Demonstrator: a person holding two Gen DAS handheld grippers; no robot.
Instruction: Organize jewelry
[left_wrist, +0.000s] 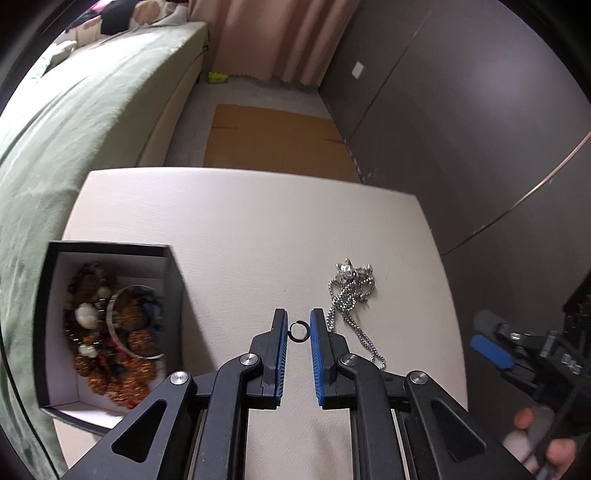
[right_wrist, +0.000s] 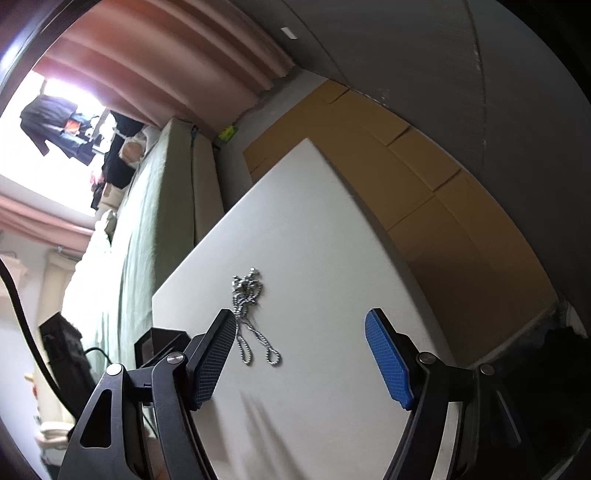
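My left gripper (left_wrist: 298, 329) is shut on a small dark ring (left_wrist: 298, 331), pinched between its blue pads just above the white table (left_wrist: 240, 229). A silver ball-chain necklace (left_wrist: 351, 295) lies bunched on the table just right of the left gripper; it also shows in the right wrist view (right_wrist: 251, 314). A black jewelry box (left_wrist: 107, 325) with a white inside sits at the table's left edge, holding beaded bracelets and a silver bangle (left_wrist: 122, 325). My right gripper (right_wrist: 301, 354) is open and empty, tilted above the table near the necklace's loops; it also shows in the left wrist view (left_wrist: 493, 350).
A bed with a green cover (left_wrist: 74, 122) runs along the left of the table. Flat cardboard (left_wrist: 273, 144) lies on the floor beyond the table. A dark wall (left_wrist: 461, 129) stands to the right. Pink curtains (left_wrist: 280, 37) hang at the back.
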